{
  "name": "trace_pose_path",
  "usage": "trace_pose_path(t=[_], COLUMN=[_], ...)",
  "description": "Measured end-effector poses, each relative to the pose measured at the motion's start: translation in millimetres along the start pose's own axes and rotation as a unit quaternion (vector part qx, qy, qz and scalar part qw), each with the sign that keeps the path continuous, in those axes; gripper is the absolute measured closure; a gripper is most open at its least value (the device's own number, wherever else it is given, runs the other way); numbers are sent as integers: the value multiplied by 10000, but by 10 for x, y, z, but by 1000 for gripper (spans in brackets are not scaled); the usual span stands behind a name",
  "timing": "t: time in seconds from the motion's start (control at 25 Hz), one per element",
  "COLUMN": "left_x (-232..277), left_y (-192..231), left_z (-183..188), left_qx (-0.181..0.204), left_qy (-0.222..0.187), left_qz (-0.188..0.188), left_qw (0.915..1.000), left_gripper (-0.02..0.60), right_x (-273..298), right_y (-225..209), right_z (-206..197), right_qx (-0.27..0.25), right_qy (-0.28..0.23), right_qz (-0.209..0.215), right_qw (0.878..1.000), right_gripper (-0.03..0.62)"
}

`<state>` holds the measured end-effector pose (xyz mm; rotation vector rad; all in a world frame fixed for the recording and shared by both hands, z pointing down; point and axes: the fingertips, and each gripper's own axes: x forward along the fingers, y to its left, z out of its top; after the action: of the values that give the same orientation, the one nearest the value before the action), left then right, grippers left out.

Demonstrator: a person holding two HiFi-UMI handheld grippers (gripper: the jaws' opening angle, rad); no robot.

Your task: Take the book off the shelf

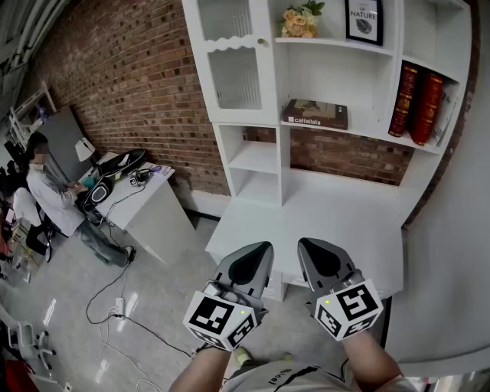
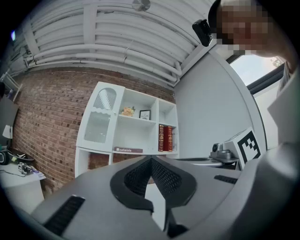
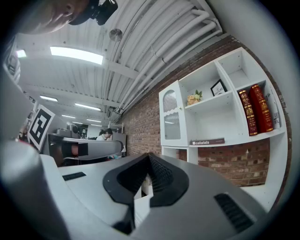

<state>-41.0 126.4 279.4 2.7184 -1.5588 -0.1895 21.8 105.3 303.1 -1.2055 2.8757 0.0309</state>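
Nearest, the grey left claw (image 1: 259,253) and grey right claw (image 1: 310,249) hang side by side, both pinched shut on nothing, seemingly poised to reach. Far beyond, the flat brown hardcover book (image 1: 315,113) lies on the middle shelf (image 1: 373,131) of the white wooden cabinet (image 1: 269,92).

red upright books (image 1: 404,99): 2 — flat book (image 1: 315,113): 1 | framed picture (image 1: 363,21): 1 | flower bunch (image 1: 298,21): 1 | tongs (image 1: 264,246): 2
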Motion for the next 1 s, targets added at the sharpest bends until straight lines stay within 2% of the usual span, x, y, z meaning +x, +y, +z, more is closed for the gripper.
trace_pose_path(t=[0.36, 0.64, 1.0], left_x=[50, 70, 156], left_y=[-107, 55, -48], left_z=[32, 182, -86], left_qx=[2, 62, -63], left_qy=[49, -68, 160], left_qz=[-12, 143, 182], left_qw=[10000, 9999, 9997], left_gripper=[571, 571, 571], right_x=[-60, -91, -186], right_y=[-25, -149, -268], right_z=[52, 196, -13], right_qx=[-34, 117, 270], right_qy=[-2, -276, -186], right_qz=[59, 55, 56], right_qw=[10000, 9995, 9994], right_gripper=[577, 576, 576])
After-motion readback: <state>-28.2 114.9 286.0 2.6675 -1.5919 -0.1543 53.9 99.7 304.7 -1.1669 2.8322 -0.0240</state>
